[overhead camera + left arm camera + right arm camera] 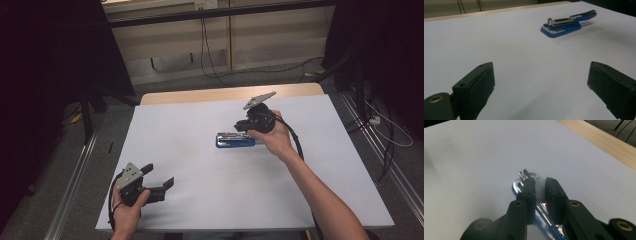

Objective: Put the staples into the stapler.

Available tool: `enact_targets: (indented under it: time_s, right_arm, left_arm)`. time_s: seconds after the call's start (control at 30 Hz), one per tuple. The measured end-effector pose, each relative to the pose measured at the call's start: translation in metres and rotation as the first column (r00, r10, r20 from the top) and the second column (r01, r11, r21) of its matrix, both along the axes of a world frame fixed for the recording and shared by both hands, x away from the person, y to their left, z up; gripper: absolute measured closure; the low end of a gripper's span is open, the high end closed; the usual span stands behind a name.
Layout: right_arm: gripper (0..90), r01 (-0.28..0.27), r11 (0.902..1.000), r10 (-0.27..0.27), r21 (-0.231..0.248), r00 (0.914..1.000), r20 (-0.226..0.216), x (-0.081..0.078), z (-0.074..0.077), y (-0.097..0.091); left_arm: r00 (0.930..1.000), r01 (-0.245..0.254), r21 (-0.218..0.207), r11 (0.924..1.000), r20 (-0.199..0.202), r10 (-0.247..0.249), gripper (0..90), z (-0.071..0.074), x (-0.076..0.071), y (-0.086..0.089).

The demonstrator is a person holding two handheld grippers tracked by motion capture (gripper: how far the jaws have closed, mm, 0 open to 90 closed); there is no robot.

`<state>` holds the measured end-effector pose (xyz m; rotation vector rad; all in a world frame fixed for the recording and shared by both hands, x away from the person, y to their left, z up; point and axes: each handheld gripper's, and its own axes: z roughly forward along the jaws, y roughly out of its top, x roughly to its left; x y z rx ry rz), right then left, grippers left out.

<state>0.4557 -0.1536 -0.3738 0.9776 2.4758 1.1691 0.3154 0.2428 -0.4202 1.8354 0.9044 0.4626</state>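
Gripping a strip of staples (539, 188) above the open stapler (235, 140), the right gripper (539, 191) (jaws nearly closed) seems to be loading it; the left gripper (159, 176) waits wide open, empty.

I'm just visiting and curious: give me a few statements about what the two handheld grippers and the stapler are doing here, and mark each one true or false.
1. The stapler is blue and silver. True.
2. The right gripper is clamped on a strip of staples. True.
3. The left gripper is gripping the stapler. False: its jaws stand wide open with nothing between them, well apart from the stapler.
4. The stapler is shut flat. False: its top arm is raised open.
5. The stapler rests on a white table. True.
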Motion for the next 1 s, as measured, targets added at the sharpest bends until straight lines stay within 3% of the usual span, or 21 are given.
enact_targets:
  time_s: [0.3,0.6,0.87,1.0]
  right_arm:
    - [79.1,-0.068,0.9976,0.068,-0.010,0.9974,-0.023,0.004,-0.007,0.012]
    - [79.1,-0.082,0.9966,0.082,0.001,0.9954,-0.050,0.011,-0.007,0.017]
    - [79.1,-0.135,0.9906,0.133,-0.023,0.9892,-0.061,0.016,-0.010,0.025]
    - [79.0,-0.121,0.9919,0.119,-0.036,0.9910,-0.060,0.019,-0.008,0.030]
  left_arm:
    - [1.0000,-0.002,0.004,1.0000,-0.005,0.002,7.5,0.000,0.001,0.001]
    - [1.0000,0.000,0.005,1.0000,-0.009,0.000,7.5,-0.001,0.001,0.001]
    - [1.0000,0.000,0.006,1.0000,-0.009,0.000,7.5,-0.001,0.001,0.002]
    - [1.0000,0.001,0.006,1.0000,-0.009,-0.001,7.5,-0.001,0.002,0.002]
